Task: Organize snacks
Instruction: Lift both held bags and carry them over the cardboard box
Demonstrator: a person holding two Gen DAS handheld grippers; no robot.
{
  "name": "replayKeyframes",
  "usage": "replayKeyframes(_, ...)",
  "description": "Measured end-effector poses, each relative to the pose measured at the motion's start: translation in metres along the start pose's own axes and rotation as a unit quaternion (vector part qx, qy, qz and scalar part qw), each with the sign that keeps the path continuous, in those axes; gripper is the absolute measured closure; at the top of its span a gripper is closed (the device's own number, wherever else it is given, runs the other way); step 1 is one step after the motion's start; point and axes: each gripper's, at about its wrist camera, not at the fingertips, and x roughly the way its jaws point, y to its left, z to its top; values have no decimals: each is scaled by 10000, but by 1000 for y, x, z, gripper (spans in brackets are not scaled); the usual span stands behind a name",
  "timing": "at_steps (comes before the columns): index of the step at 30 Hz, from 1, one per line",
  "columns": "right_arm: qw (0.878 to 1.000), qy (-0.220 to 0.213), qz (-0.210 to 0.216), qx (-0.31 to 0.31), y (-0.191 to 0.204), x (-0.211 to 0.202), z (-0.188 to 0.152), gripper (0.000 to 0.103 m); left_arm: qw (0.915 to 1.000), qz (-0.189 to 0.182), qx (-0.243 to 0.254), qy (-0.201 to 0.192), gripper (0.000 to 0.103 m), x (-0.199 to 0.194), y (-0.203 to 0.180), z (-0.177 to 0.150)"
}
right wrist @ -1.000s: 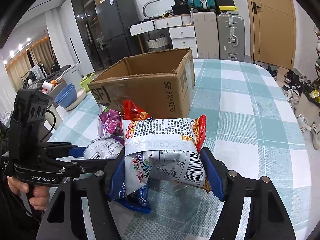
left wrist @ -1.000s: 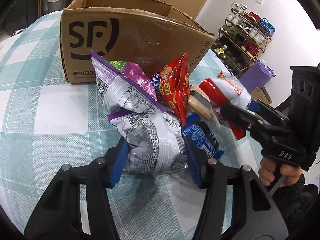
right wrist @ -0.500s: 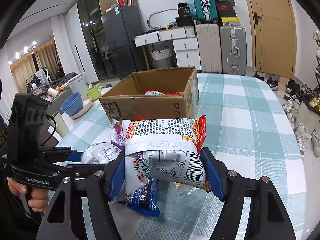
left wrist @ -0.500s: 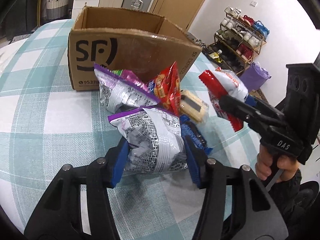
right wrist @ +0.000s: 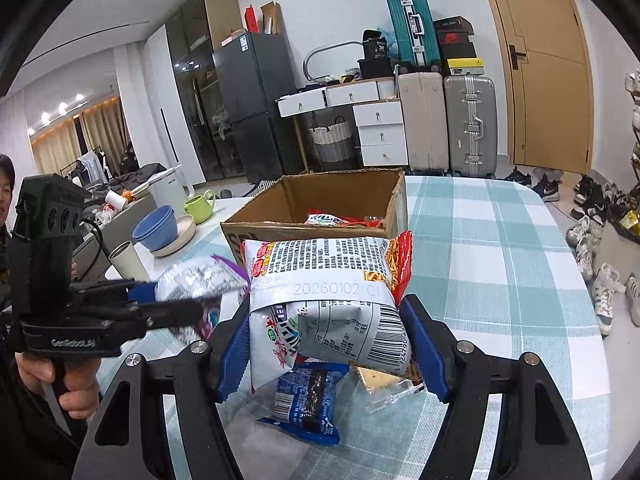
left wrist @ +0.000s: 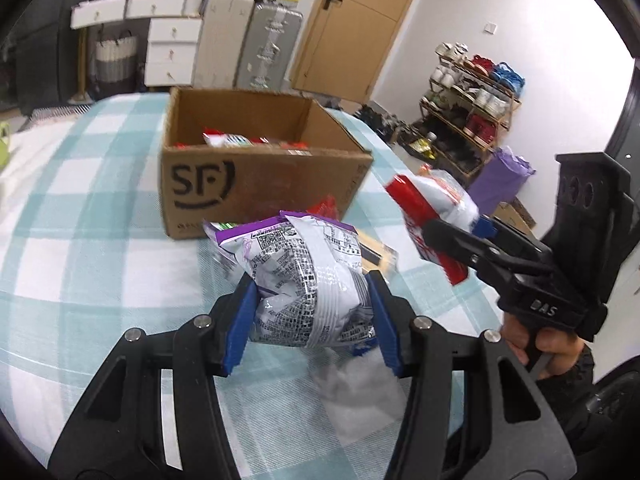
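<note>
My left gripper (left wrist: 310, 326) is shut on a silver and purple snack bag (left wrist: 310, 276), held above the checked tablecloth. My right gripper (right wrist: 330, 344) is shut on a red and white noodle snack bag (right wrist: 328, 300), also lifted; it shows in the left wrist view (left wrist: 434, 208) too. The open SF cardboard box (left wrist: 248, 184) stands behind, with some snacks (right wrist: 340, 220) inside. A blue wrapped snack (right wrist: 308, 402) and a clear packet of crackers (right wrist: 380, 382) lie on the table under the right gripper. More snacks lie by the box, mostly hidden by the held bag.
The table has a teal checked cloth (right wrist: 500, 248). Blue bowls (right wrist: 156, 228), a green mug (right wrist: 200, 206) and a cup (right wrist: 124, 260) stand on a counter to the left. Suitcases, drawers and a shoe rack (left wrist: 472, 92) line the room.
Both grippers have risen with their bags, away from the snack pile on the table. The box's inside has come into view.
</note>
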Motion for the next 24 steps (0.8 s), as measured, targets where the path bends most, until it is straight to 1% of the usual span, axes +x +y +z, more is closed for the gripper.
replayKeyframes(3, 10000, -33, -9, -23, 6, 1, 2, 31, 9991, 379, 132, -164, 53, -5, -9, 4)
replayKeyframes(7, 9999, -37, -24, -94, 11, 3, 7, 31, 9970, 684, 213, -283, 53, -16, -7, 7)
replayKeyframes(9, 9999, -45, -40, -130, 12, 6, 12, 31, 9969, 708, 192, -290, 53, -20, -3, 10)
replayKeyframes(15, 9998, -66, -21, -198, 12, 12, 30, 31, 9963, 805, 147, -278, 53, -8, 14, 22)
replayKeyframes(24, 9996, -138, 36, -254, 12, 20, 61, 31, 9943, 984, 129, -379, 53, -5, 24, 58)
